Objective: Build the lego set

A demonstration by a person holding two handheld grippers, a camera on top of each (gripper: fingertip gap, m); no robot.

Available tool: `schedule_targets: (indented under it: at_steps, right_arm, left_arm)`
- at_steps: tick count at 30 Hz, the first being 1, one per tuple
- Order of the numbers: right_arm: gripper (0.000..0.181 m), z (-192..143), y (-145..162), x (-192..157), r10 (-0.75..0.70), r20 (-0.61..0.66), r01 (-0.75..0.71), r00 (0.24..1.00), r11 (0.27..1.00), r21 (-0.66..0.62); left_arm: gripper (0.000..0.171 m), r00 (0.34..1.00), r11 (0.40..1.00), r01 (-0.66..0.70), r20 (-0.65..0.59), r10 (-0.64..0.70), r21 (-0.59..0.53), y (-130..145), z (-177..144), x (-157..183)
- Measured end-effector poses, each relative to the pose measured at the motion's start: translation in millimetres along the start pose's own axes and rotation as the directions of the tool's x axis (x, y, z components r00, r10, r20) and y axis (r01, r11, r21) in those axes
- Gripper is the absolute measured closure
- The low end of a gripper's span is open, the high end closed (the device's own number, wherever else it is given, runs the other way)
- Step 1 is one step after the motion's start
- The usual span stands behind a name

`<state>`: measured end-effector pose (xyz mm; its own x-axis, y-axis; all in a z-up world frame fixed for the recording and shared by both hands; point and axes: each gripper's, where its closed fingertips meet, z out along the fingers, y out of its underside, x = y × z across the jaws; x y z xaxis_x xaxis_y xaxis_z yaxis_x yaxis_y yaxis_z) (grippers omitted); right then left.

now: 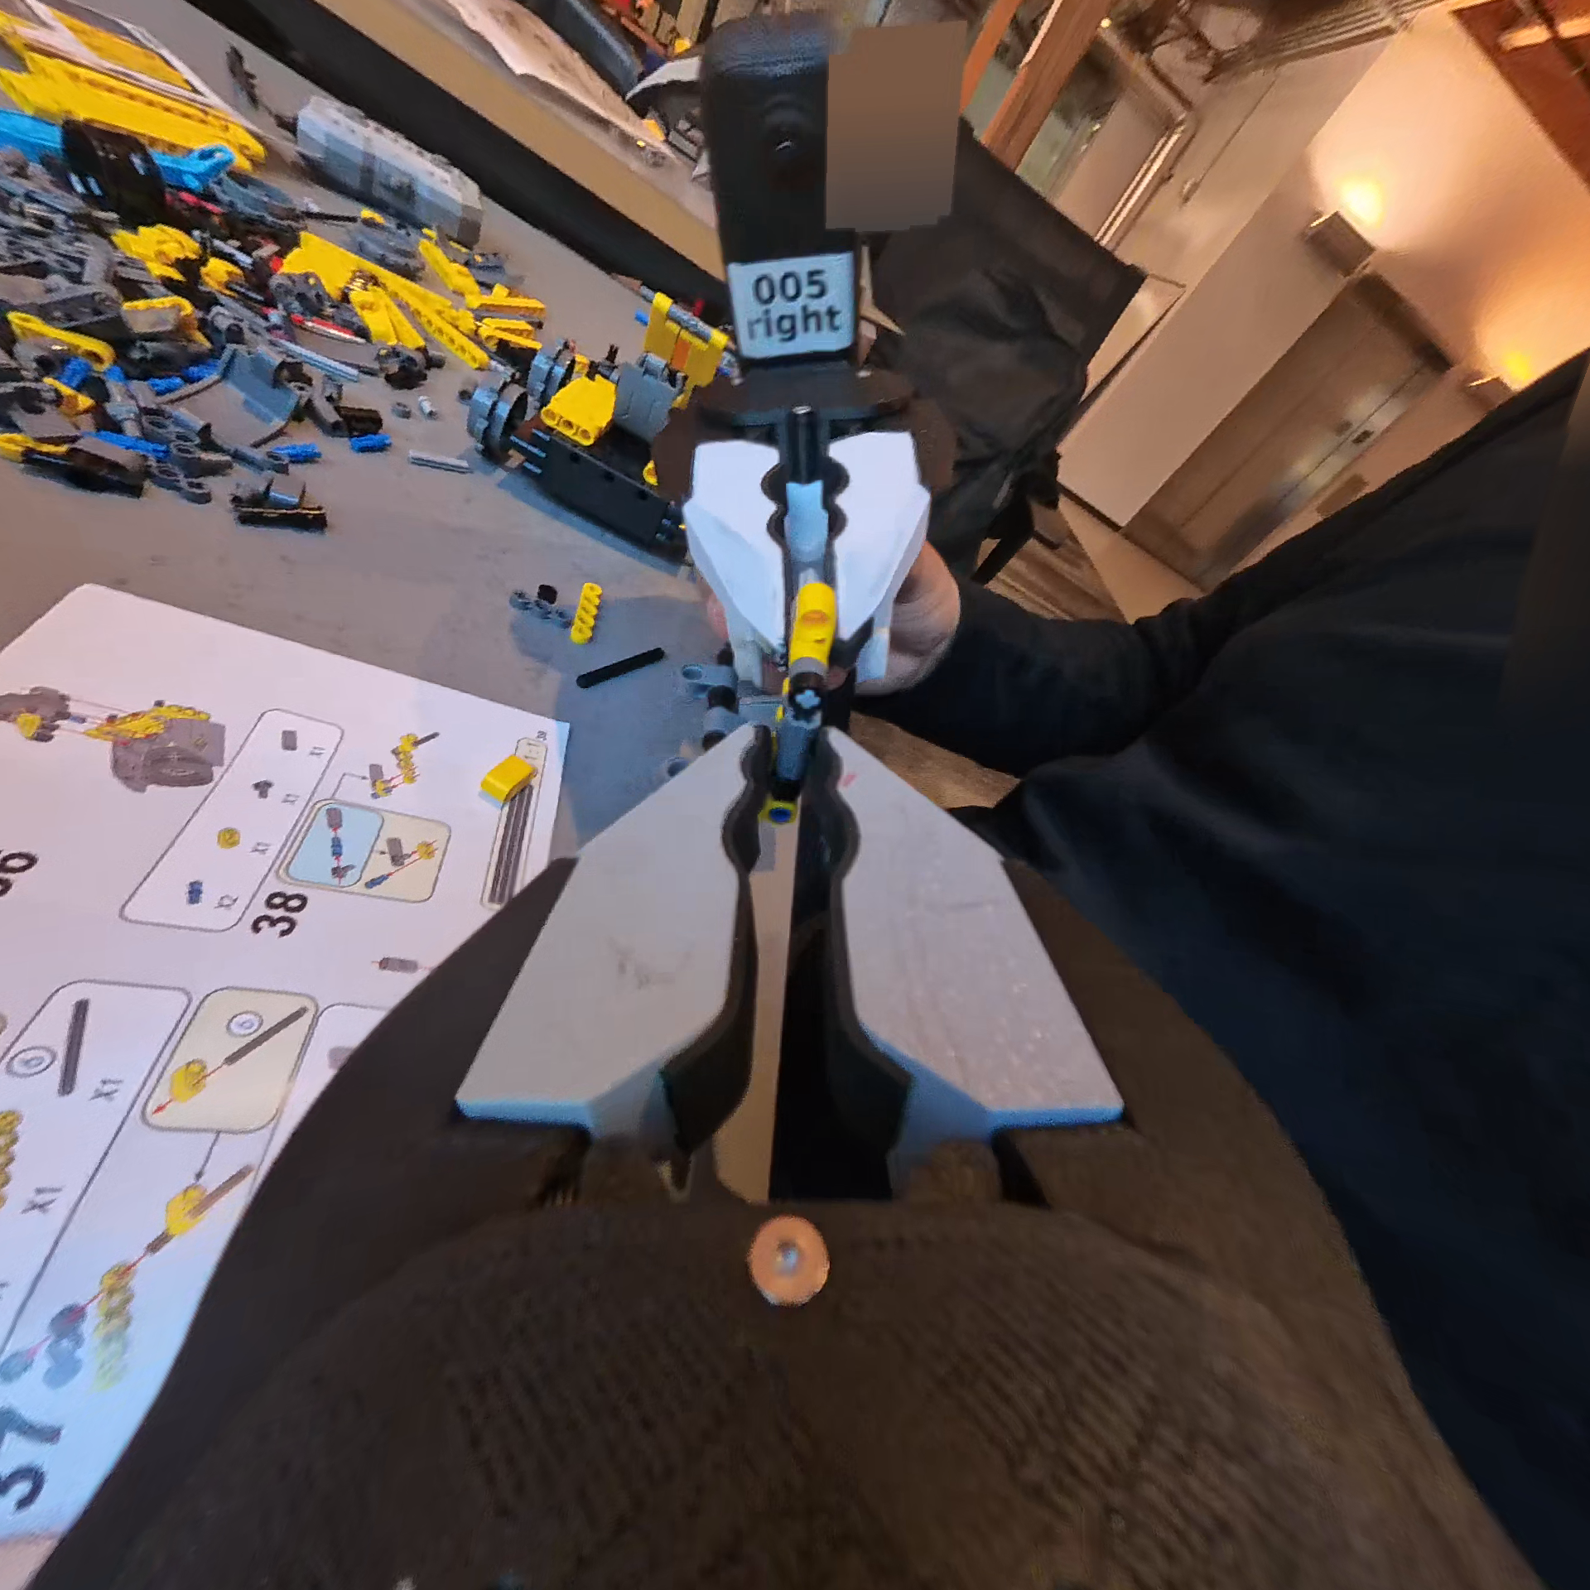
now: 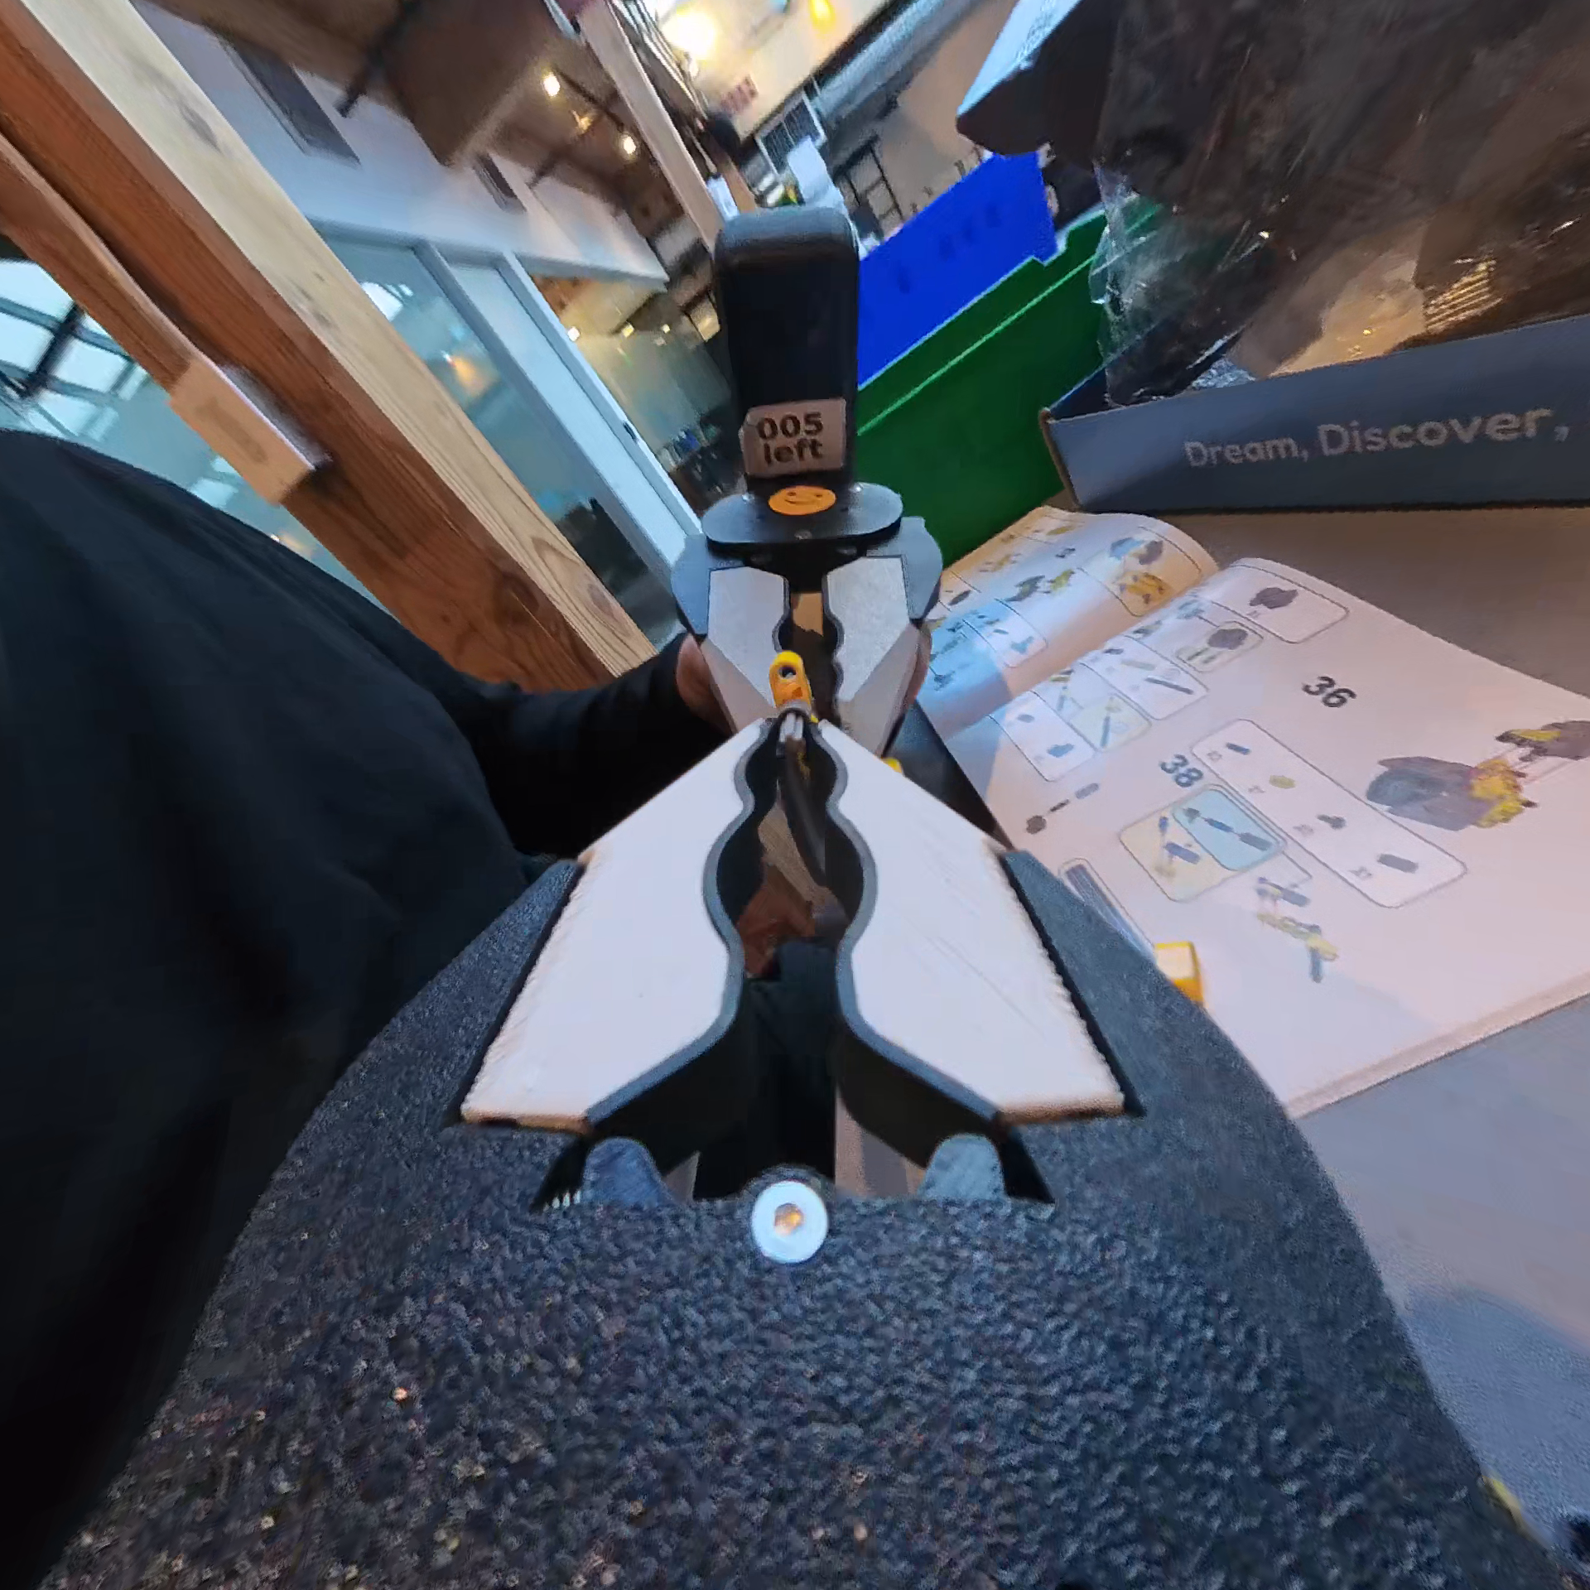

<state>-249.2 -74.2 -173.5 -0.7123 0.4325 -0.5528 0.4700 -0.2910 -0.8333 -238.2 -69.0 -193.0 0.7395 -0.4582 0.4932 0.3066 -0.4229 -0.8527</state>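
findings: a white printed label (image 1: 793, 303) sits on the black stem of the right gripper (image 1: 807, 671), and a tan printed label (image 2: 792, 447) sits on the black stem of the left gripper (image 2: 804, 710), with a round orange sticker (image 2: 800, 499) just below it. an open instruction booklet (image 1: 258, 774) on the table carries bold printed step numbers beside its boxed diagrams. a dark box (image 2: 1291, 456) behind the booklet bears one line of pale lettering along its side; wording is not transcribed here.
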Motion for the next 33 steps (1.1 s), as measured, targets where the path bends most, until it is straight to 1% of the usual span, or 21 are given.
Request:
schedule_targets:
  at_steps: [2,5,8,10,11,12,13,17,20,21,22,23,25,29,33]
  right_arm:
    - [0.176,-0.1,-0.5,-0.5,0.02,0.01,-0.02,1.0,1.0,0.016]
    - [0.176,0.9,-4.1,-2.0,0.005,0.0,-0.005,1.0,0.999,0.043]
    - [0.176,0.7,-12.7,0.0,0.025,-0.011,-0.023,1.0,0.992,0.125]
    - [0.176,4.1,-12.0,1.5,0.048,-0.02,-0.044,0.999,0.988,0.149]
    - [0.176,6.2,-12.0,0.3,0.038,-0.026,-0.033,0.999,0.987,0.155]
    - [0.176,8.0,-12.7,-2.1,0.023,-0.029,-0.018,0.999,0.987,0.159]
    - [0.176,8.6,-13.4,-1.8,0.015,-0.043,-0.008,0.999,0.987,0.163]
    - [0.176,10.9,-9.3,0.2,0.023,-0.048,-0.017,0.999,0.991,0.135]
    - [0.176,12.5,-8.1,-1.4,0.004,-0.05,0.002,0.999,0.993,0.121]
    - [0.176,11.9,-9.1,-1.7,0.003,-0.05,0.003,0.999,0.992,0.129]
    - [0.176,11.2,-10.0,-1.3,0.01,-0.049,-0.003,0.999,0.99,0.138]
    - [0.176,10.2,-12.1,-2.1,0.028,-0.031,-0.023,0.999,0.987,0.156]
    - [0.176,8.4,-16.8,-2.7,0.084,0.012,-0.084,0.996,0.976,0.202]
    - [0.176,4.0,-24.1,-1.7,0.151,0.065,-0.163,0.986,0.951,0.261]
    - [0.176,1.2,-24.4,0.7,0.183,0.075,-0.197,0.98,0.941,0.274]
  left_arm:
    - [0.164,1.0,1.0,0.005,-0.013,-0.004,0.007,-0.3,-0.5,1.1]
    - [0.164,0.998,0.999,0.035,-0.044,-0.034,0.023,-4.5,-2.4,2.7]
    - [0.163,0.999,0.998,0.032,-0.022,-0.03,0.059,-12.1,-0.9,0.2]
    - [0.155,0.998,0.995,0.057,-0.042,-0.054,0.086,-17.5,3.0,3.5]
    - [0.156,0.997,0.993,0.069,-0.052,-0.064,0.091,-18.4,5.1,4.5]
    - [0.162,0.997,0.993,0.066,-0.053,-0.061,0.098,-18.5,6.2,4.8]
    - [0.163,0.998,0.992,0.059,-0.044,-0.054,0.113,-19.4,5.5,3.8]
    - [0.163,0.997,0.996,0.073,-0.044,-0.07,0.06,-13.2,3.4,2.7]
    - [0.162,0.998,0.998,0.055,-0.034,-0.055,-0.007,-10.1,1.3,3.8]
    - [0.16,0.999,0.999,0.041,-0.023,-0.042,-0.034,-8.1,0.9,4.1]
    - [0.153,0.999,0.999,0.032,-0.018,-0.032,-0.032,-9.9,0.5,5.7]
    - [0.151,1.0,1.0,0.024,-0.015,-0.024,-0.015,-12.7,0.3,7.4]
    - [0.154,1.0,1.0,0.013,0.003,-0.013,0.023,-16.7,1.6,7.4]
    - [0.157,0.999,0.993,0.032,0.017,-0.034,0.111,-22.9,-1.4,4.7]
    - [0.156,0.998,0.989,0.038,0.048,-0.046,0.142,-22.2,-11.9,1.4]
